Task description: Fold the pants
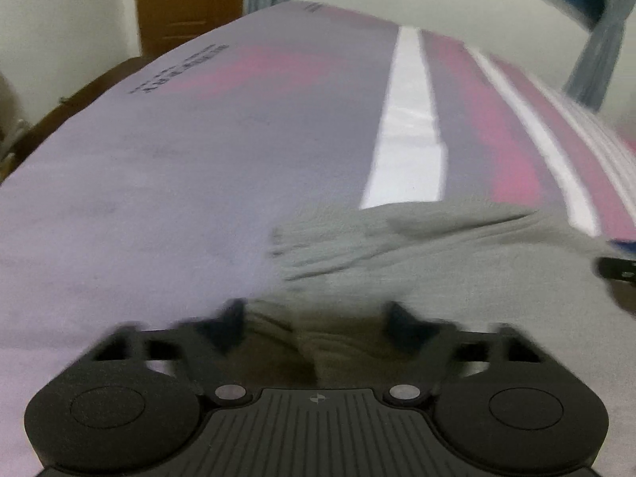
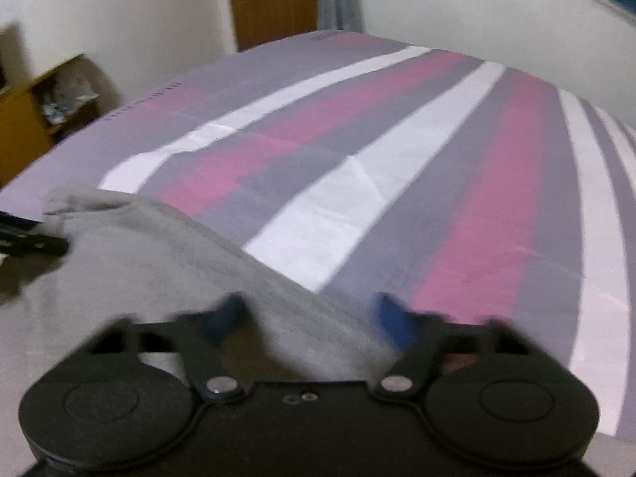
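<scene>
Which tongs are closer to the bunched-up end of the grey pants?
Left. The left tongs sit open just behind the pants' bunched end; the right tongs straddle the pants' opposite edge, farther away.

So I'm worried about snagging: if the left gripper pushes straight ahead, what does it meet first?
Probably the grey pants: the left gripper is open with cloth bunched between its fingers. Beyond lies the striped bedsheet; blur leaves depth unclear.

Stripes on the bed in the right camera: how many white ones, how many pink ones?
White stripes: 4
Pink stripes: 2
Total: 6 stripes on the bedsheet; the far-right edge is blurry, so the last thin white one is less certain.
</scene>
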Demonstrator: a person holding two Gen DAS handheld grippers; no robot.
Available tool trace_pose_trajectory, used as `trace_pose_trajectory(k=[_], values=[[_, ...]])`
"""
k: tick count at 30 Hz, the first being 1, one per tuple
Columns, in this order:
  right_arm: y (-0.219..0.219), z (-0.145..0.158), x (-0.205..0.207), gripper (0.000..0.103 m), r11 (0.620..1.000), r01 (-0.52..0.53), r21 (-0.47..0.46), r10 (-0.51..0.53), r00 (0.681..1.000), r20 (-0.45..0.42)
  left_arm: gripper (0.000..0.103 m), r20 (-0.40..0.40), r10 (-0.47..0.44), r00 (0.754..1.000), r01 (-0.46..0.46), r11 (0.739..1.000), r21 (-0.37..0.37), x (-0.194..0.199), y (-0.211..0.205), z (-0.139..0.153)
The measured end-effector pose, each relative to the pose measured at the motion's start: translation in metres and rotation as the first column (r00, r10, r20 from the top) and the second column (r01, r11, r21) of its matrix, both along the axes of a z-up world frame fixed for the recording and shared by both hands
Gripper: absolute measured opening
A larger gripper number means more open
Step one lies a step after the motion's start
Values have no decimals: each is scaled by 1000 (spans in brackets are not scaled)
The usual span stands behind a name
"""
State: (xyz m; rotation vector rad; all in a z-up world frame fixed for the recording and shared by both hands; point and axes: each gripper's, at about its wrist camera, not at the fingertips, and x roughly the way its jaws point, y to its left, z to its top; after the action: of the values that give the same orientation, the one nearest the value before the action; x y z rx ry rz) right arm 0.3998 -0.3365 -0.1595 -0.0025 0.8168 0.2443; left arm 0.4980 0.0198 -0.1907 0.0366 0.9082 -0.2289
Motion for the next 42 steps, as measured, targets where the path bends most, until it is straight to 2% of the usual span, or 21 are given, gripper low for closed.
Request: trace_pose_trajectory(k=[1, 3, 5, 7, 9, 11, 15, 17, 20, 23, 25, 28, 29, 30, 31, 33, 36, 38, 40, 42], values=[[2, 3, -2, 14, 1000, -21, 21, 21, 1000, -13, 59, 10, -12, 1000, 12, 1000, 5, -2, -4, 1], [9, 8, -9, 10, 999, -34, 1, 34, 999, -3, 41, 34, -27, 999, 27, 1000, 12, -9, -8, 5], [13, 16, -22, 7, 999, -50, -16, 50, 999, 13, 31, 73, -23, 997, 23, 1000, 0, -19, -12, 11], [16, 30, -40, 6, 998, -55, -13, 56, 997, 53, 26, 131, -31, 991, 29, 999, 13, -35, -15, 20], [21, 47, -66, 6, 997, -72, -20, 74, 993, 96, 15, 186, -38, 982, 36, 999, 11, -53, -14, 34], [25, 66, -96, 6, 996, -86, -24, 88, 987, 132, 15, 224, -41, 974, 47, 999, -22, -72, -7, 52], [33, 90, -164, 6, 994, -107, -11, 107, 979, 172, 15, 256, -99, 962, 107, 994, -16, -122, 5, 77], [37, 92, -203, 6, 994, -112, 10, 109, 980, 165, 15, 258, -113, 960, 122, 992, -20, -149, 13, 82], [47, 80, -250, 6, 993, -111, 37, 105, 987, 121, 15, 237, -110, 965, 121, 992, -29, -189, 34, 82], [54, 57, -284, 6, 994, -80, 74, 76, 996, 55, 18, 198, -95, 976, 99, 995, -11, -224, 47, 72], [60, 42, -295, 7, 995, -56, 83, 54, 998, 26, 23, 152, -72, 986, 67, 997, 39, -238, 49, 62], [73, 26, -302, 18, 998, -18, 61, 18, 1000, -9, 23, 34, 10, 999, -12, 997, 78, -242, 60, 47], [74, 25, -305, 19, 998, -1, 62, 2, 1000, -10, 26, 16, 32, 999, -33, 997, 74, -246, 65, 47], [74, 29, -306, 21, 997, 11, 73, -10, 1000, -8, 33, 3, 48, 999, -48, 997, 64, -249, 67, 47], [72, 33, -308, 23, 996, 20, 92, -20, 1000, -8, 39, -13, 75, 997, -75, 997, 31, -253, 75, 50], [67, 38, -315, 22, 988, 62, 139, -61, 998, -13, 65, -31, 127, 991, -128, 991, -47, -264, 89, 55], [52, 36, -319, 28, 969, 151, 198, -142, 988, -60, 69, -76, 187, 979, -199, 956, -214, -277, 109, 59], [41, 31, -320, 29, 945, 213, 247, -192, 976, -108, 69, -130, 196, 972, -228, 919, -320, -278, 116, 55], [35, 26, -320, 29, 929, 253, 271, -223, 965, -138, 69, -168, 200, 965, -251, 893, -375, -270, 112, 43], [34, 22, -321, 29, 918, 279, 283, -244, 958, -153, 69, -192, 205, 960, -267, 880, -392, -273, 108, 32]])
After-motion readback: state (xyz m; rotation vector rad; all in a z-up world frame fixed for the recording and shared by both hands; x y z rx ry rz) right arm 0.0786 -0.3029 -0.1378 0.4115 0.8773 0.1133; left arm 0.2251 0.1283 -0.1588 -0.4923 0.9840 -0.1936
